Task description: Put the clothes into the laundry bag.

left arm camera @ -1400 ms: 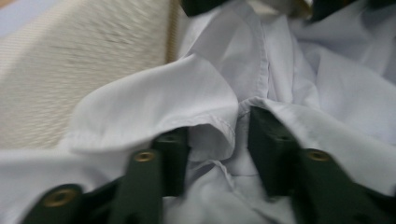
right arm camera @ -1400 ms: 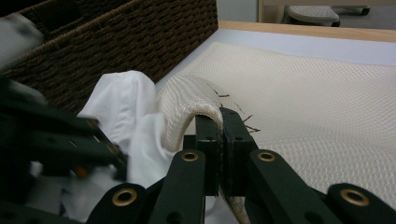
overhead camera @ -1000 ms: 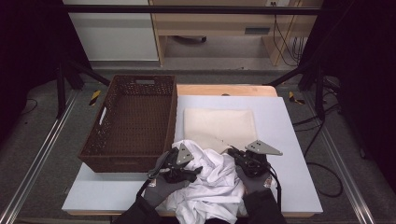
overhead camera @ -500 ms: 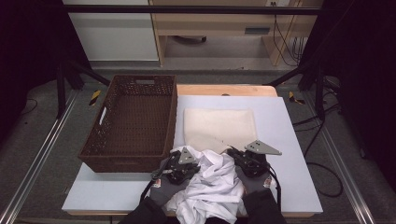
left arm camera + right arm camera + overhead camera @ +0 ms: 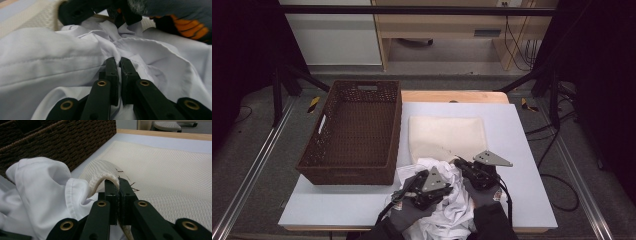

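Your left claw point(image 5: 119, 65) has just snapped onto the white shirt point(image 5: 447, 200), right claw point(image 5: 118, 185) pinches the cream mat point(image 5: 175, 182) beside the basket point(image 5: 352, 130), folding still unstarted.

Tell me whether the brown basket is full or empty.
Empty: the high view shows the bare woven floor of the wicker basket.

We see a crumpled white shirt point(image 5: 447, 210) heaped at the table's near edge, overlapping the front edge of a flat cream mesh mat point(image 5: 447, 137), whose near edge curls up over it.
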A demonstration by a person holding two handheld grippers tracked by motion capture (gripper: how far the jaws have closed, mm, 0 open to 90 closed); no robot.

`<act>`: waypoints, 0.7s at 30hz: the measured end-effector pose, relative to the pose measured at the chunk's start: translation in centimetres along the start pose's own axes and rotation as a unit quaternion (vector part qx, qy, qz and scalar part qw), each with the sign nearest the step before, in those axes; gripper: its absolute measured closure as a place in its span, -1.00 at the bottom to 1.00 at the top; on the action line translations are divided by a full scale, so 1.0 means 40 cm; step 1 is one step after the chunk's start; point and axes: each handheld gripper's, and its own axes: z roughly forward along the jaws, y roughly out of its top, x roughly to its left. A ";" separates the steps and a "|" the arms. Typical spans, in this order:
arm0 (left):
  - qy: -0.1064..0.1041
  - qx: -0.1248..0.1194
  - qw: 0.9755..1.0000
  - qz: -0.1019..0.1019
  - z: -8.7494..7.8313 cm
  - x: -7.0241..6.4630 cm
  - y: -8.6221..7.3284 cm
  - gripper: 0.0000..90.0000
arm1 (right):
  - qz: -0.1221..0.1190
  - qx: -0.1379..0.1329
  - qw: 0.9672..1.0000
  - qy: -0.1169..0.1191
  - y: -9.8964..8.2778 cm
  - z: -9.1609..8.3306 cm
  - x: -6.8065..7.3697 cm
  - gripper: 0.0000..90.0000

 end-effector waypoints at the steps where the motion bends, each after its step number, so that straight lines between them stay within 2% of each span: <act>1: 0.003 0.005 1.000 0.003 0.012 0.000 0.002 0.90 | 0.001 -0.001 1.000 0.001 0.000 0.000 -0.001 0.95; 3: 0.007 0.022 1.000 0.005 0.039 0.006 0.004 0.90 | 0.001 0.000 1.000 0.001 0.001 -0.001 -0.001 0.95; 5: 0.012 0.033 0.999 -0.002 0.062 0.018 0.003 0.90 | 0.003 -0.002 1.000 0.001 0.002 -0.002 0.000 0.95; 9: 0.029 0.058 0.998 -0.006 0.091 0.042 -0.007 0.89 | -0.001 -0.007 1.000 0.003 0.004 -0.006 0.002 0.95; 11: 0.033 0.061 0.997 -0.015 0.096 0.050 -0.008 0.88 | -0.003 -0.007 1.000 0.003 0.007 -0.008 0.006 0.95; 14: 0.039 0.056 0.998 -0.011 0.090 0.048 -0.010 0.85 | -0.003 -0.006 1.000 0.003 0.007 -0.009 0.006 0.95; 17: 0.033 0.044 0.998 -0.015 0.069 0.047 -0.007 0.71 | -0.001 -0.005 1.000 0.003 0.006 -0.011 0.001 0.95; 21: 0.043 0.002 0.999 -0.021 -0.007 0.052 0.004 0.18 | -0.001 -0.004 1.000 0.001 0.004 -0.011 -0.002 0.95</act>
